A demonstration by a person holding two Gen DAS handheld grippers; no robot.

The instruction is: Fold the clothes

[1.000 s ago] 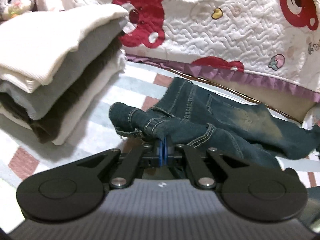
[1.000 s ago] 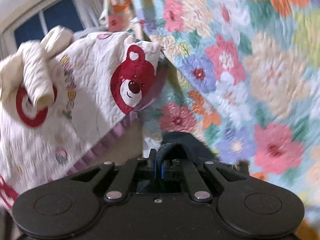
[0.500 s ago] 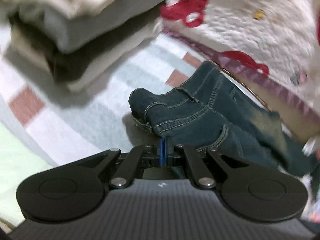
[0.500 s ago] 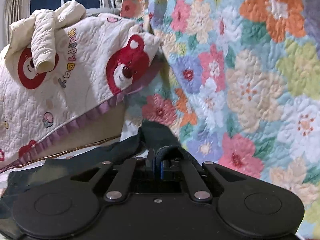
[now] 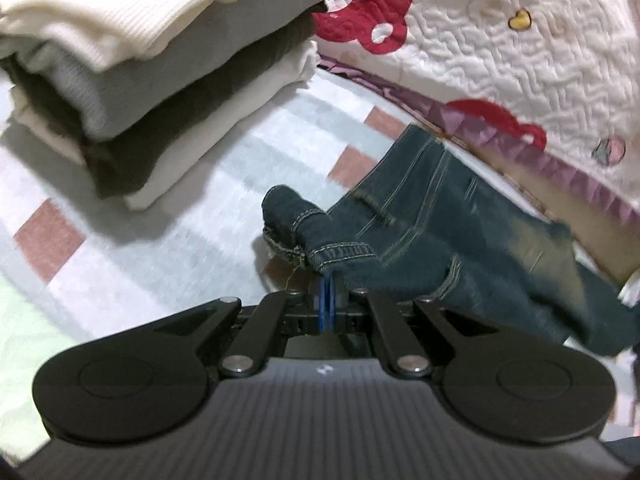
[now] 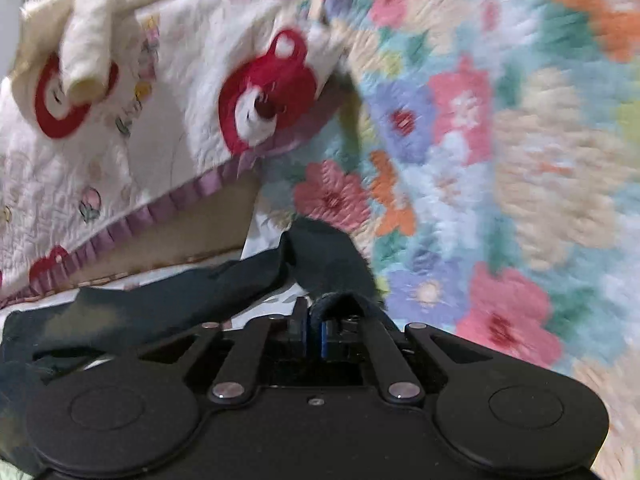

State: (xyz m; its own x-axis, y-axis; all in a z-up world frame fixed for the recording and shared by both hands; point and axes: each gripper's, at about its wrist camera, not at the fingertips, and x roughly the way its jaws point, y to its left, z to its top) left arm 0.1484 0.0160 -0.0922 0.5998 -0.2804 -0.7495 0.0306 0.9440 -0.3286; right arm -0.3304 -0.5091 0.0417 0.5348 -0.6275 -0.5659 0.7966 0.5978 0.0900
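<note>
- The jeans [image 5: 452, 240] are dark blue denim with pale tan stitching and a faded yellowish patch.
- At ten o'clock of them, the folded stack [image 5: 152, 64] runs cream, grey, dark brown, cream.
- The bed sheet [image 5: 180, 240] is white with pale blue bands and dusty pink squares.
- The quilt [image 6: 192, 128] is white with red bears and a purple frill.
- At three o'clock, the flowered blanket [image 6: 500, 160] mixes pink, orange, blue and green.

1 pair of jeans [image 5: 436, 236], just ahead of the left gripper [image 5: 327, 300]. 1 stack of folded clothes [image 5: 160, 68] up-left of it: 4 layers, i.e. 2 cream, 1 grey, 1 dark brown. 2 quilts: 1 bear quilt [image 6: 168, 132] ahead-left of the right gripper [image 6: 314, 330], 1 flower quilt [image 6: 500, 160] ahead-right. 1 cream garment [image 6: 92, 44] atop the bear quilt.
</note>
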